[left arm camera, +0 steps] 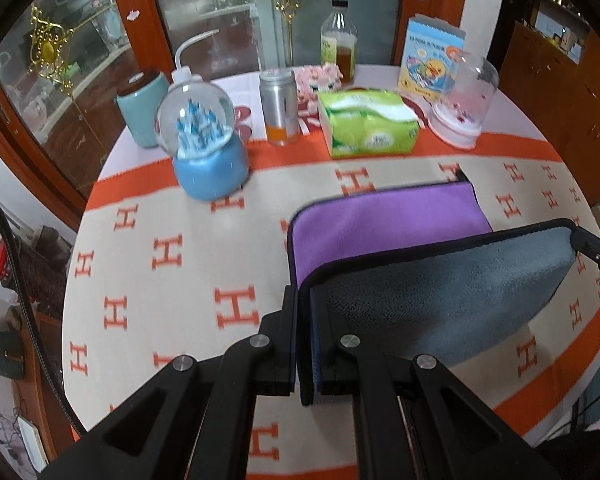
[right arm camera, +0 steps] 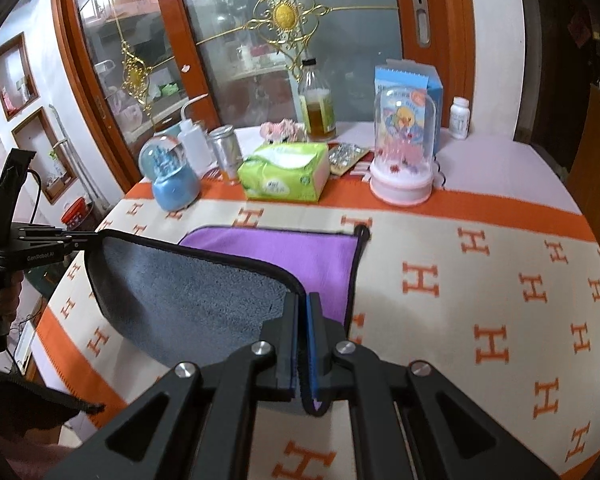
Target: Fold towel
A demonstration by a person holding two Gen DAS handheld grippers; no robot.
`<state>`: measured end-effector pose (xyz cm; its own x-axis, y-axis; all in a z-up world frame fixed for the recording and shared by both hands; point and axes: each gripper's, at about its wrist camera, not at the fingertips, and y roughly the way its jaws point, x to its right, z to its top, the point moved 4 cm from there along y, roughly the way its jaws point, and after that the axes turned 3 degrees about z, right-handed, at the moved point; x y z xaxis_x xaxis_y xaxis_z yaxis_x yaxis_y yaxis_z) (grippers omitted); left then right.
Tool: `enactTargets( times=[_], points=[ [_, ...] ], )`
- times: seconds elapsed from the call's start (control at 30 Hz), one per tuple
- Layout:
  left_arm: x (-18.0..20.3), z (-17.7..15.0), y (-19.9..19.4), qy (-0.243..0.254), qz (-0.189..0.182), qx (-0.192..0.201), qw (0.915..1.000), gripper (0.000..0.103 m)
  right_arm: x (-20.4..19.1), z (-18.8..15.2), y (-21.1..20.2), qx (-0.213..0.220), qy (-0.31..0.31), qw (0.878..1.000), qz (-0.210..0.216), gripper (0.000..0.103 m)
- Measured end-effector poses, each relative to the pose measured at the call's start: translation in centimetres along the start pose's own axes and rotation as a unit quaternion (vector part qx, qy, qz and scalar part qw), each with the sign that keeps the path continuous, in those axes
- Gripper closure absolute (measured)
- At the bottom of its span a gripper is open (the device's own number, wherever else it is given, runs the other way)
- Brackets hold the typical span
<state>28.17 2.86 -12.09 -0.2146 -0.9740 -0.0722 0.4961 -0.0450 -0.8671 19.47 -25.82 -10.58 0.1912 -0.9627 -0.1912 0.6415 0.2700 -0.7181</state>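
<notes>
The towel (left arm camera: 380,224) is purple on one face and grey on the other, with a dark trim. Its far part lies flat on the table, purple face up. Its near edge is lifted and held taut, grey face (left arm camera: 440,296) showing. My left gripper (left arm camera: 305,308) is shut on the towel's near left corner. My right gripper (right arm camera: 302,312) is shut on the near right corner; the towel (right arm camera: 284,256) stretches from it to the left gripper (right arm camera: 84,240), seen at the left of the right wrist view. The right gripper also shows at the right edge of the left wrist view (left arm camera: 580,240).
The table has an orange and cream cloth (left arm camera: 172,280) with H marks. Along its far side stand a blue snow globe (left arm camera: 204,144), a metal can (left arm camera: 278,108), a green tissue pack (left arm camera: 366,124), a bottle (left arm camera: 340,44), a pink domed globe (left arm camera: 464,104) and a box (left arm camera: 430,60).
</notes>
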Motion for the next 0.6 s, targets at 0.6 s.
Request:
enactTargets(
  times=[0.6],
  points=[
    [-0.4, 5.1, 6.6, -0.034, 0.016, 0.008, 0.9993, 0.099, 2.4, 4.0, 5.8, 0.058, 0.017, 0.997, -0.046, 0.099]
  ],
)
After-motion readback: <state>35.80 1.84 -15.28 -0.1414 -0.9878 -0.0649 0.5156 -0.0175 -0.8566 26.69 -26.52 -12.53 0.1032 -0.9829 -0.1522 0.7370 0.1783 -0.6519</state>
